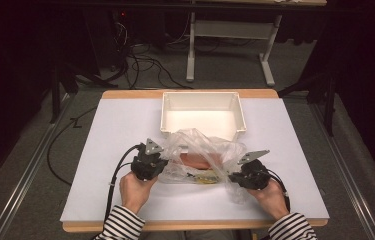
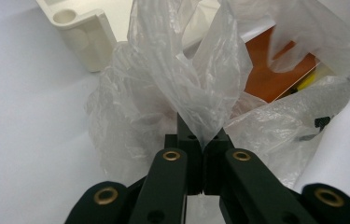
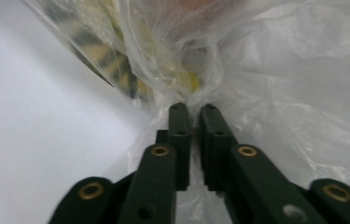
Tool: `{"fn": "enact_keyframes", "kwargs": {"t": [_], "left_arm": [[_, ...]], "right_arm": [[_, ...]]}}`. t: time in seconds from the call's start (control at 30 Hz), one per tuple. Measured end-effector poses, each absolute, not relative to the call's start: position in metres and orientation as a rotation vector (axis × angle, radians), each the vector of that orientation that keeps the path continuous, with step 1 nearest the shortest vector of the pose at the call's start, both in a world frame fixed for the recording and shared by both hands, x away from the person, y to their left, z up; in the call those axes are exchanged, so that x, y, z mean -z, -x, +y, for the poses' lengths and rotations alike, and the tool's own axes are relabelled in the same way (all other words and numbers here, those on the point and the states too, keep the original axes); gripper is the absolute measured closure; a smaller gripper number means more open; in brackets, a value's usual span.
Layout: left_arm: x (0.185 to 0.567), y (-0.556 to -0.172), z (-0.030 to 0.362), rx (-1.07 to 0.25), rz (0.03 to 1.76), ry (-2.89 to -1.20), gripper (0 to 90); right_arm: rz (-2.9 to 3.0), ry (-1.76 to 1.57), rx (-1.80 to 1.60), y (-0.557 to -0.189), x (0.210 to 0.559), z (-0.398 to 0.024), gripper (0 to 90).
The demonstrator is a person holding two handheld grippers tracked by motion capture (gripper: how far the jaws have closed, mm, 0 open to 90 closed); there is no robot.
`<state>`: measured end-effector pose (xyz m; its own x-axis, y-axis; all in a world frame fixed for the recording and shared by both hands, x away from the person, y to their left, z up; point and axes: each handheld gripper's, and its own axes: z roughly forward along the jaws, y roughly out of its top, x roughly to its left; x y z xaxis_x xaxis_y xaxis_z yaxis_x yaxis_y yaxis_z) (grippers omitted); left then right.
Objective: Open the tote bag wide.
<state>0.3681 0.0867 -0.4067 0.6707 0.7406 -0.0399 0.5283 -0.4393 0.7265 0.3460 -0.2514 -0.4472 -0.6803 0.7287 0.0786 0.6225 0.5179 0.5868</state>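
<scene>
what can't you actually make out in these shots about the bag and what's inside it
- Contents of the plastic bag: high view, crumpled film veils them; an orange-brown item shows, its kind unreadable.
- Yellow and dark striped thing: right gripper view, blurred behind film.
- White bin: left gripper view, cut off by the top edge.
- Left tool and right tool: the pinched film hides the pad faces.

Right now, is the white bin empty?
Looks empty: the white bin shows a bare floor in the high view. The plastic bag lies in front, outside it.
</scene>
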Motion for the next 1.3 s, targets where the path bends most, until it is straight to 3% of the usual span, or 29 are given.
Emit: {"fn": "enact_keyframes", "kwargs": {"t": [0.5,1.0,1.2,1.3], "left_arm": [[0.406,-0.367,0.091,-0.357,0.963,-2.151,89.9],[0.422,-0.375,0.110,-0.348,1.064,-2.152,90.0],[0.437,-0.381,0.113,-0.321,1.113,-2.188,90.0],[0.432,-0.375,0.113,-0.371,1.089,-2.175,85.7]], "right_arm": [[2.380,-1.296,-1.168,-0.353,0.402,-0.296,88.1],[2.314,-1.585,-0.997,-0.409,0.434,-0.323,89.4],[2.334,-1.591,-0.949,-0.415,0.440,-0.319,89.0],[2.368,-1.590,-0.955,-0.413,0.439,-0.315,80.1]]}}
